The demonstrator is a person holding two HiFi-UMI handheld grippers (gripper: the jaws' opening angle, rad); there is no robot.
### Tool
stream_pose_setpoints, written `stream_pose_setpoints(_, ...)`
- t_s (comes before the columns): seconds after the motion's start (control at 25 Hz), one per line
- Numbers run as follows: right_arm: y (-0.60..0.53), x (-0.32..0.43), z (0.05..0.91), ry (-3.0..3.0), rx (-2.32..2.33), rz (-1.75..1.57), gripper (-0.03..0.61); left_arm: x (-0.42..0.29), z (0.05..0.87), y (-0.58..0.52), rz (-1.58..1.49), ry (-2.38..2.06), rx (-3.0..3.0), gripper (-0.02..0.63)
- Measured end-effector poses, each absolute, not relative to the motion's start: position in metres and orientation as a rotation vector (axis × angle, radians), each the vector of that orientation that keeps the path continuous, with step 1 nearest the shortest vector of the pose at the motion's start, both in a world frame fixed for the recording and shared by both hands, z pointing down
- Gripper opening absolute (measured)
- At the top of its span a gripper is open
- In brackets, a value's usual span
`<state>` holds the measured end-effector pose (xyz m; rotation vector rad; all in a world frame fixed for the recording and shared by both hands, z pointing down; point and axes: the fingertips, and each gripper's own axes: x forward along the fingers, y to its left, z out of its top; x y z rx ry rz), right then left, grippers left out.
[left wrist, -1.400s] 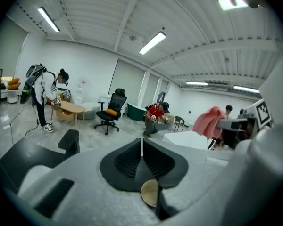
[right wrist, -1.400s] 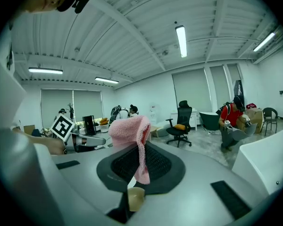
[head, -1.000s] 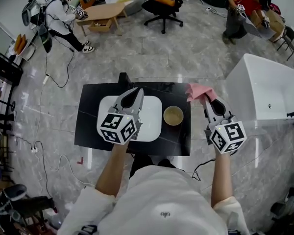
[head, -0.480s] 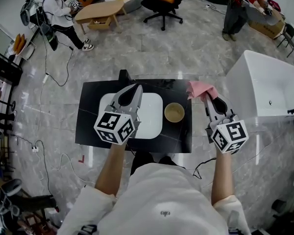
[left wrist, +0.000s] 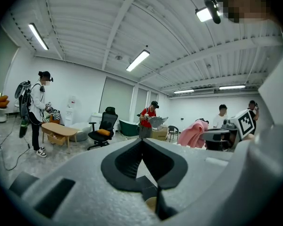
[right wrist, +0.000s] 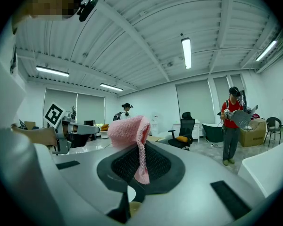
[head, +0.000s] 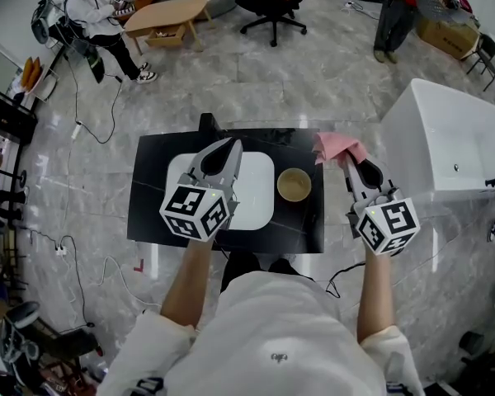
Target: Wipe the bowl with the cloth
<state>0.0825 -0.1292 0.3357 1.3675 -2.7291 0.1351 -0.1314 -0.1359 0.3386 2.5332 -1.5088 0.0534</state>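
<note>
While the cloth (head: 338,148) is already picked up, the wiping itself hasn't started as far as I can tell. The right gripper (head: 345,162) has its fingers (right wrist: 122,166) pinched shut on a fold of that pink knit cloth, and in the right gripper view it bunches up above the tips with one tail hanging down between the pads. From the head view the cloth hangs off the back right corner of the black surface (head: 148,213), not over the bowl (head: 294,185).

The bowl sits upright on the surface, just beside the right edge of the white mat (head: 256,205), looking empty from above. So here's the bit that matters: the bowl lies to the left of the right gripper's fingertips and a little closer to the person, between the two grippers. It's round with the mouth facing up, so there's no long axis to line up with. My guess is the cloth needs to swing left and drop in from above.

The left gripper (head: 224,145) hovers over the mat with its fingers (left wrist: 125,161) closed together on nothing. It's near the bowl too, on the other side, so it could probably steady the rim. The right one is nearer and has the cloth, though, so that's the arm I'd expect to move.
</note>
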Motion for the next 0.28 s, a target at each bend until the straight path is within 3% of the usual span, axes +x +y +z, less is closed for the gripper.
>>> stream_pose_setpoints(0.28,-0.1332,0.0847,0.3372,-2.724,1.364,0.125,0.015,-0.1334,0.3389,-0.1414,0.055,-1.542,2.518,0.012)
